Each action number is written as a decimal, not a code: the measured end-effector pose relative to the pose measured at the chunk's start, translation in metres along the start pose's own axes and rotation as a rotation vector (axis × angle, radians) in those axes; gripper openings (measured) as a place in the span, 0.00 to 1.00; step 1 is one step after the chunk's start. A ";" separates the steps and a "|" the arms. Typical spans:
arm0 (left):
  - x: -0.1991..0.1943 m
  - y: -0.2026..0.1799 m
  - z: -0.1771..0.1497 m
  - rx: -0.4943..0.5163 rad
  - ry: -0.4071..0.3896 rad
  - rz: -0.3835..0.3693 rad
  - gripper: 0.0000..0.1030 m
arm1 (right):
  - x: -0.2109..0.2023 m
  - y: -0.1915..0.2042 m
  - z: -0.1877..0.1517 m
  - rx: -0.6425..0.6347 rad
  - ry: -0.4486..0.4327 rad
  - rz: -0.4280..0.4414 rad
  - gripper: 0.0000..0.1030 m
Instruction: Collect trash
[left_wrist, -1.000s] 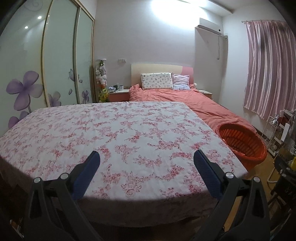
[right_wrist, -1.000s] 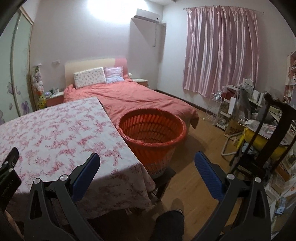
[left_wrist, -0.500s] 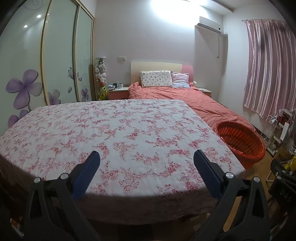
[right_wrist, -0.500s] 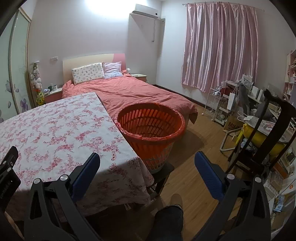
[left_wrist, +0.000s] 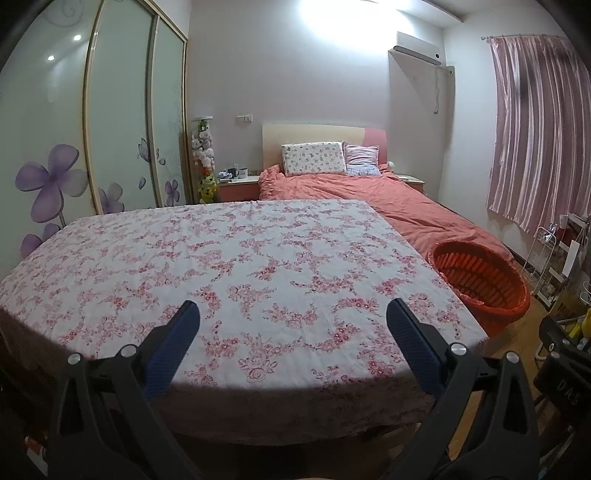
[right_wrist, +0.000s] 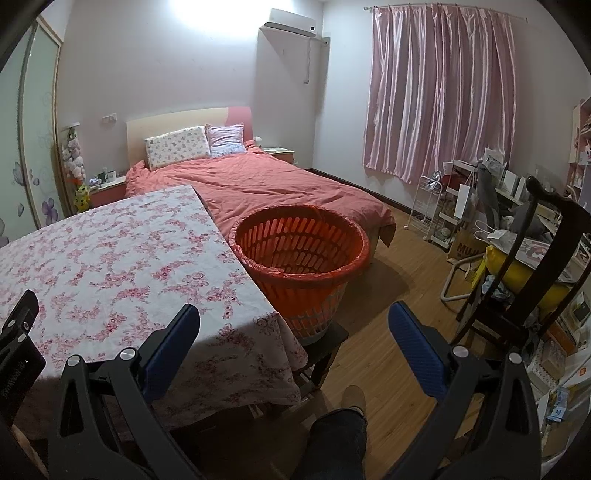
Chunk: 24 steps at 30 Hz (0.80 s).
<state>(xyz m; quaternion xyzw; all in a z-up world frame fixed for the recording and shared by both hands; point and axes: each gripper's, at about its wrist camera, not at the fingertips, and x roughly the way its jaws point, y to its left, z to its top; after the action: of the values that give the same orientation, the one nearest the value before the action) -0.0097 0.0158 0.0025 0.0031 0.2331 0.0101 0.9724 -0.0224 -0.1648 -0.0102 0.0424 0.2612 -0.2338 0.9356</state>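
Trash is nowhere in sight: the floral tabletop (left_wrist: 258, 266) lies bare, so collecting looks finished or unstarted. My left fingers (left_wrist: 293, 323) and right fingers (right_wrist: 293, 325) spread apart, empty. The orange basket (right_wrist: 301, 247) stands just beside the tabletop.

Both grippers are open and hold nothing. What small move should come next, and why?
Probably turn the right gripper toward the cluttered corner to look for trash. The floral tablecloth shows no trash, the orange basket looks empty, and the left gripper is also open and empty.
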 end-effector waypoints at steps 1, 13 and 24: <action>-0.001 0.000 0.000 0.001 -0.002 -0.001 0.96 | -0.001 0.000 0.000 0.000 -0.002 0.003 0.98; -0.007 -0.004 0.003 0.005 -0.013 -0.010 0.96 | -0.004 -0.001 0.004 0.006 -0.014 0.014 0.98; -0.007 -0.004 0.003 0.006 -0.012 -0.011 0.96 | -0.004 -0.002 0.004 0.006 -0.013 0.015 0.98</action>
<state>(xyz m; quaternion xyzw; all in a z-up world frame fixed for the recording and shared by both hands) -0.0150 0.0114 0.0085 0.0048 0.2276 0.0042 0.9737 -0.0245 -0.1661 -0.0049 0.0456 0.2539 -0.2280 0.9389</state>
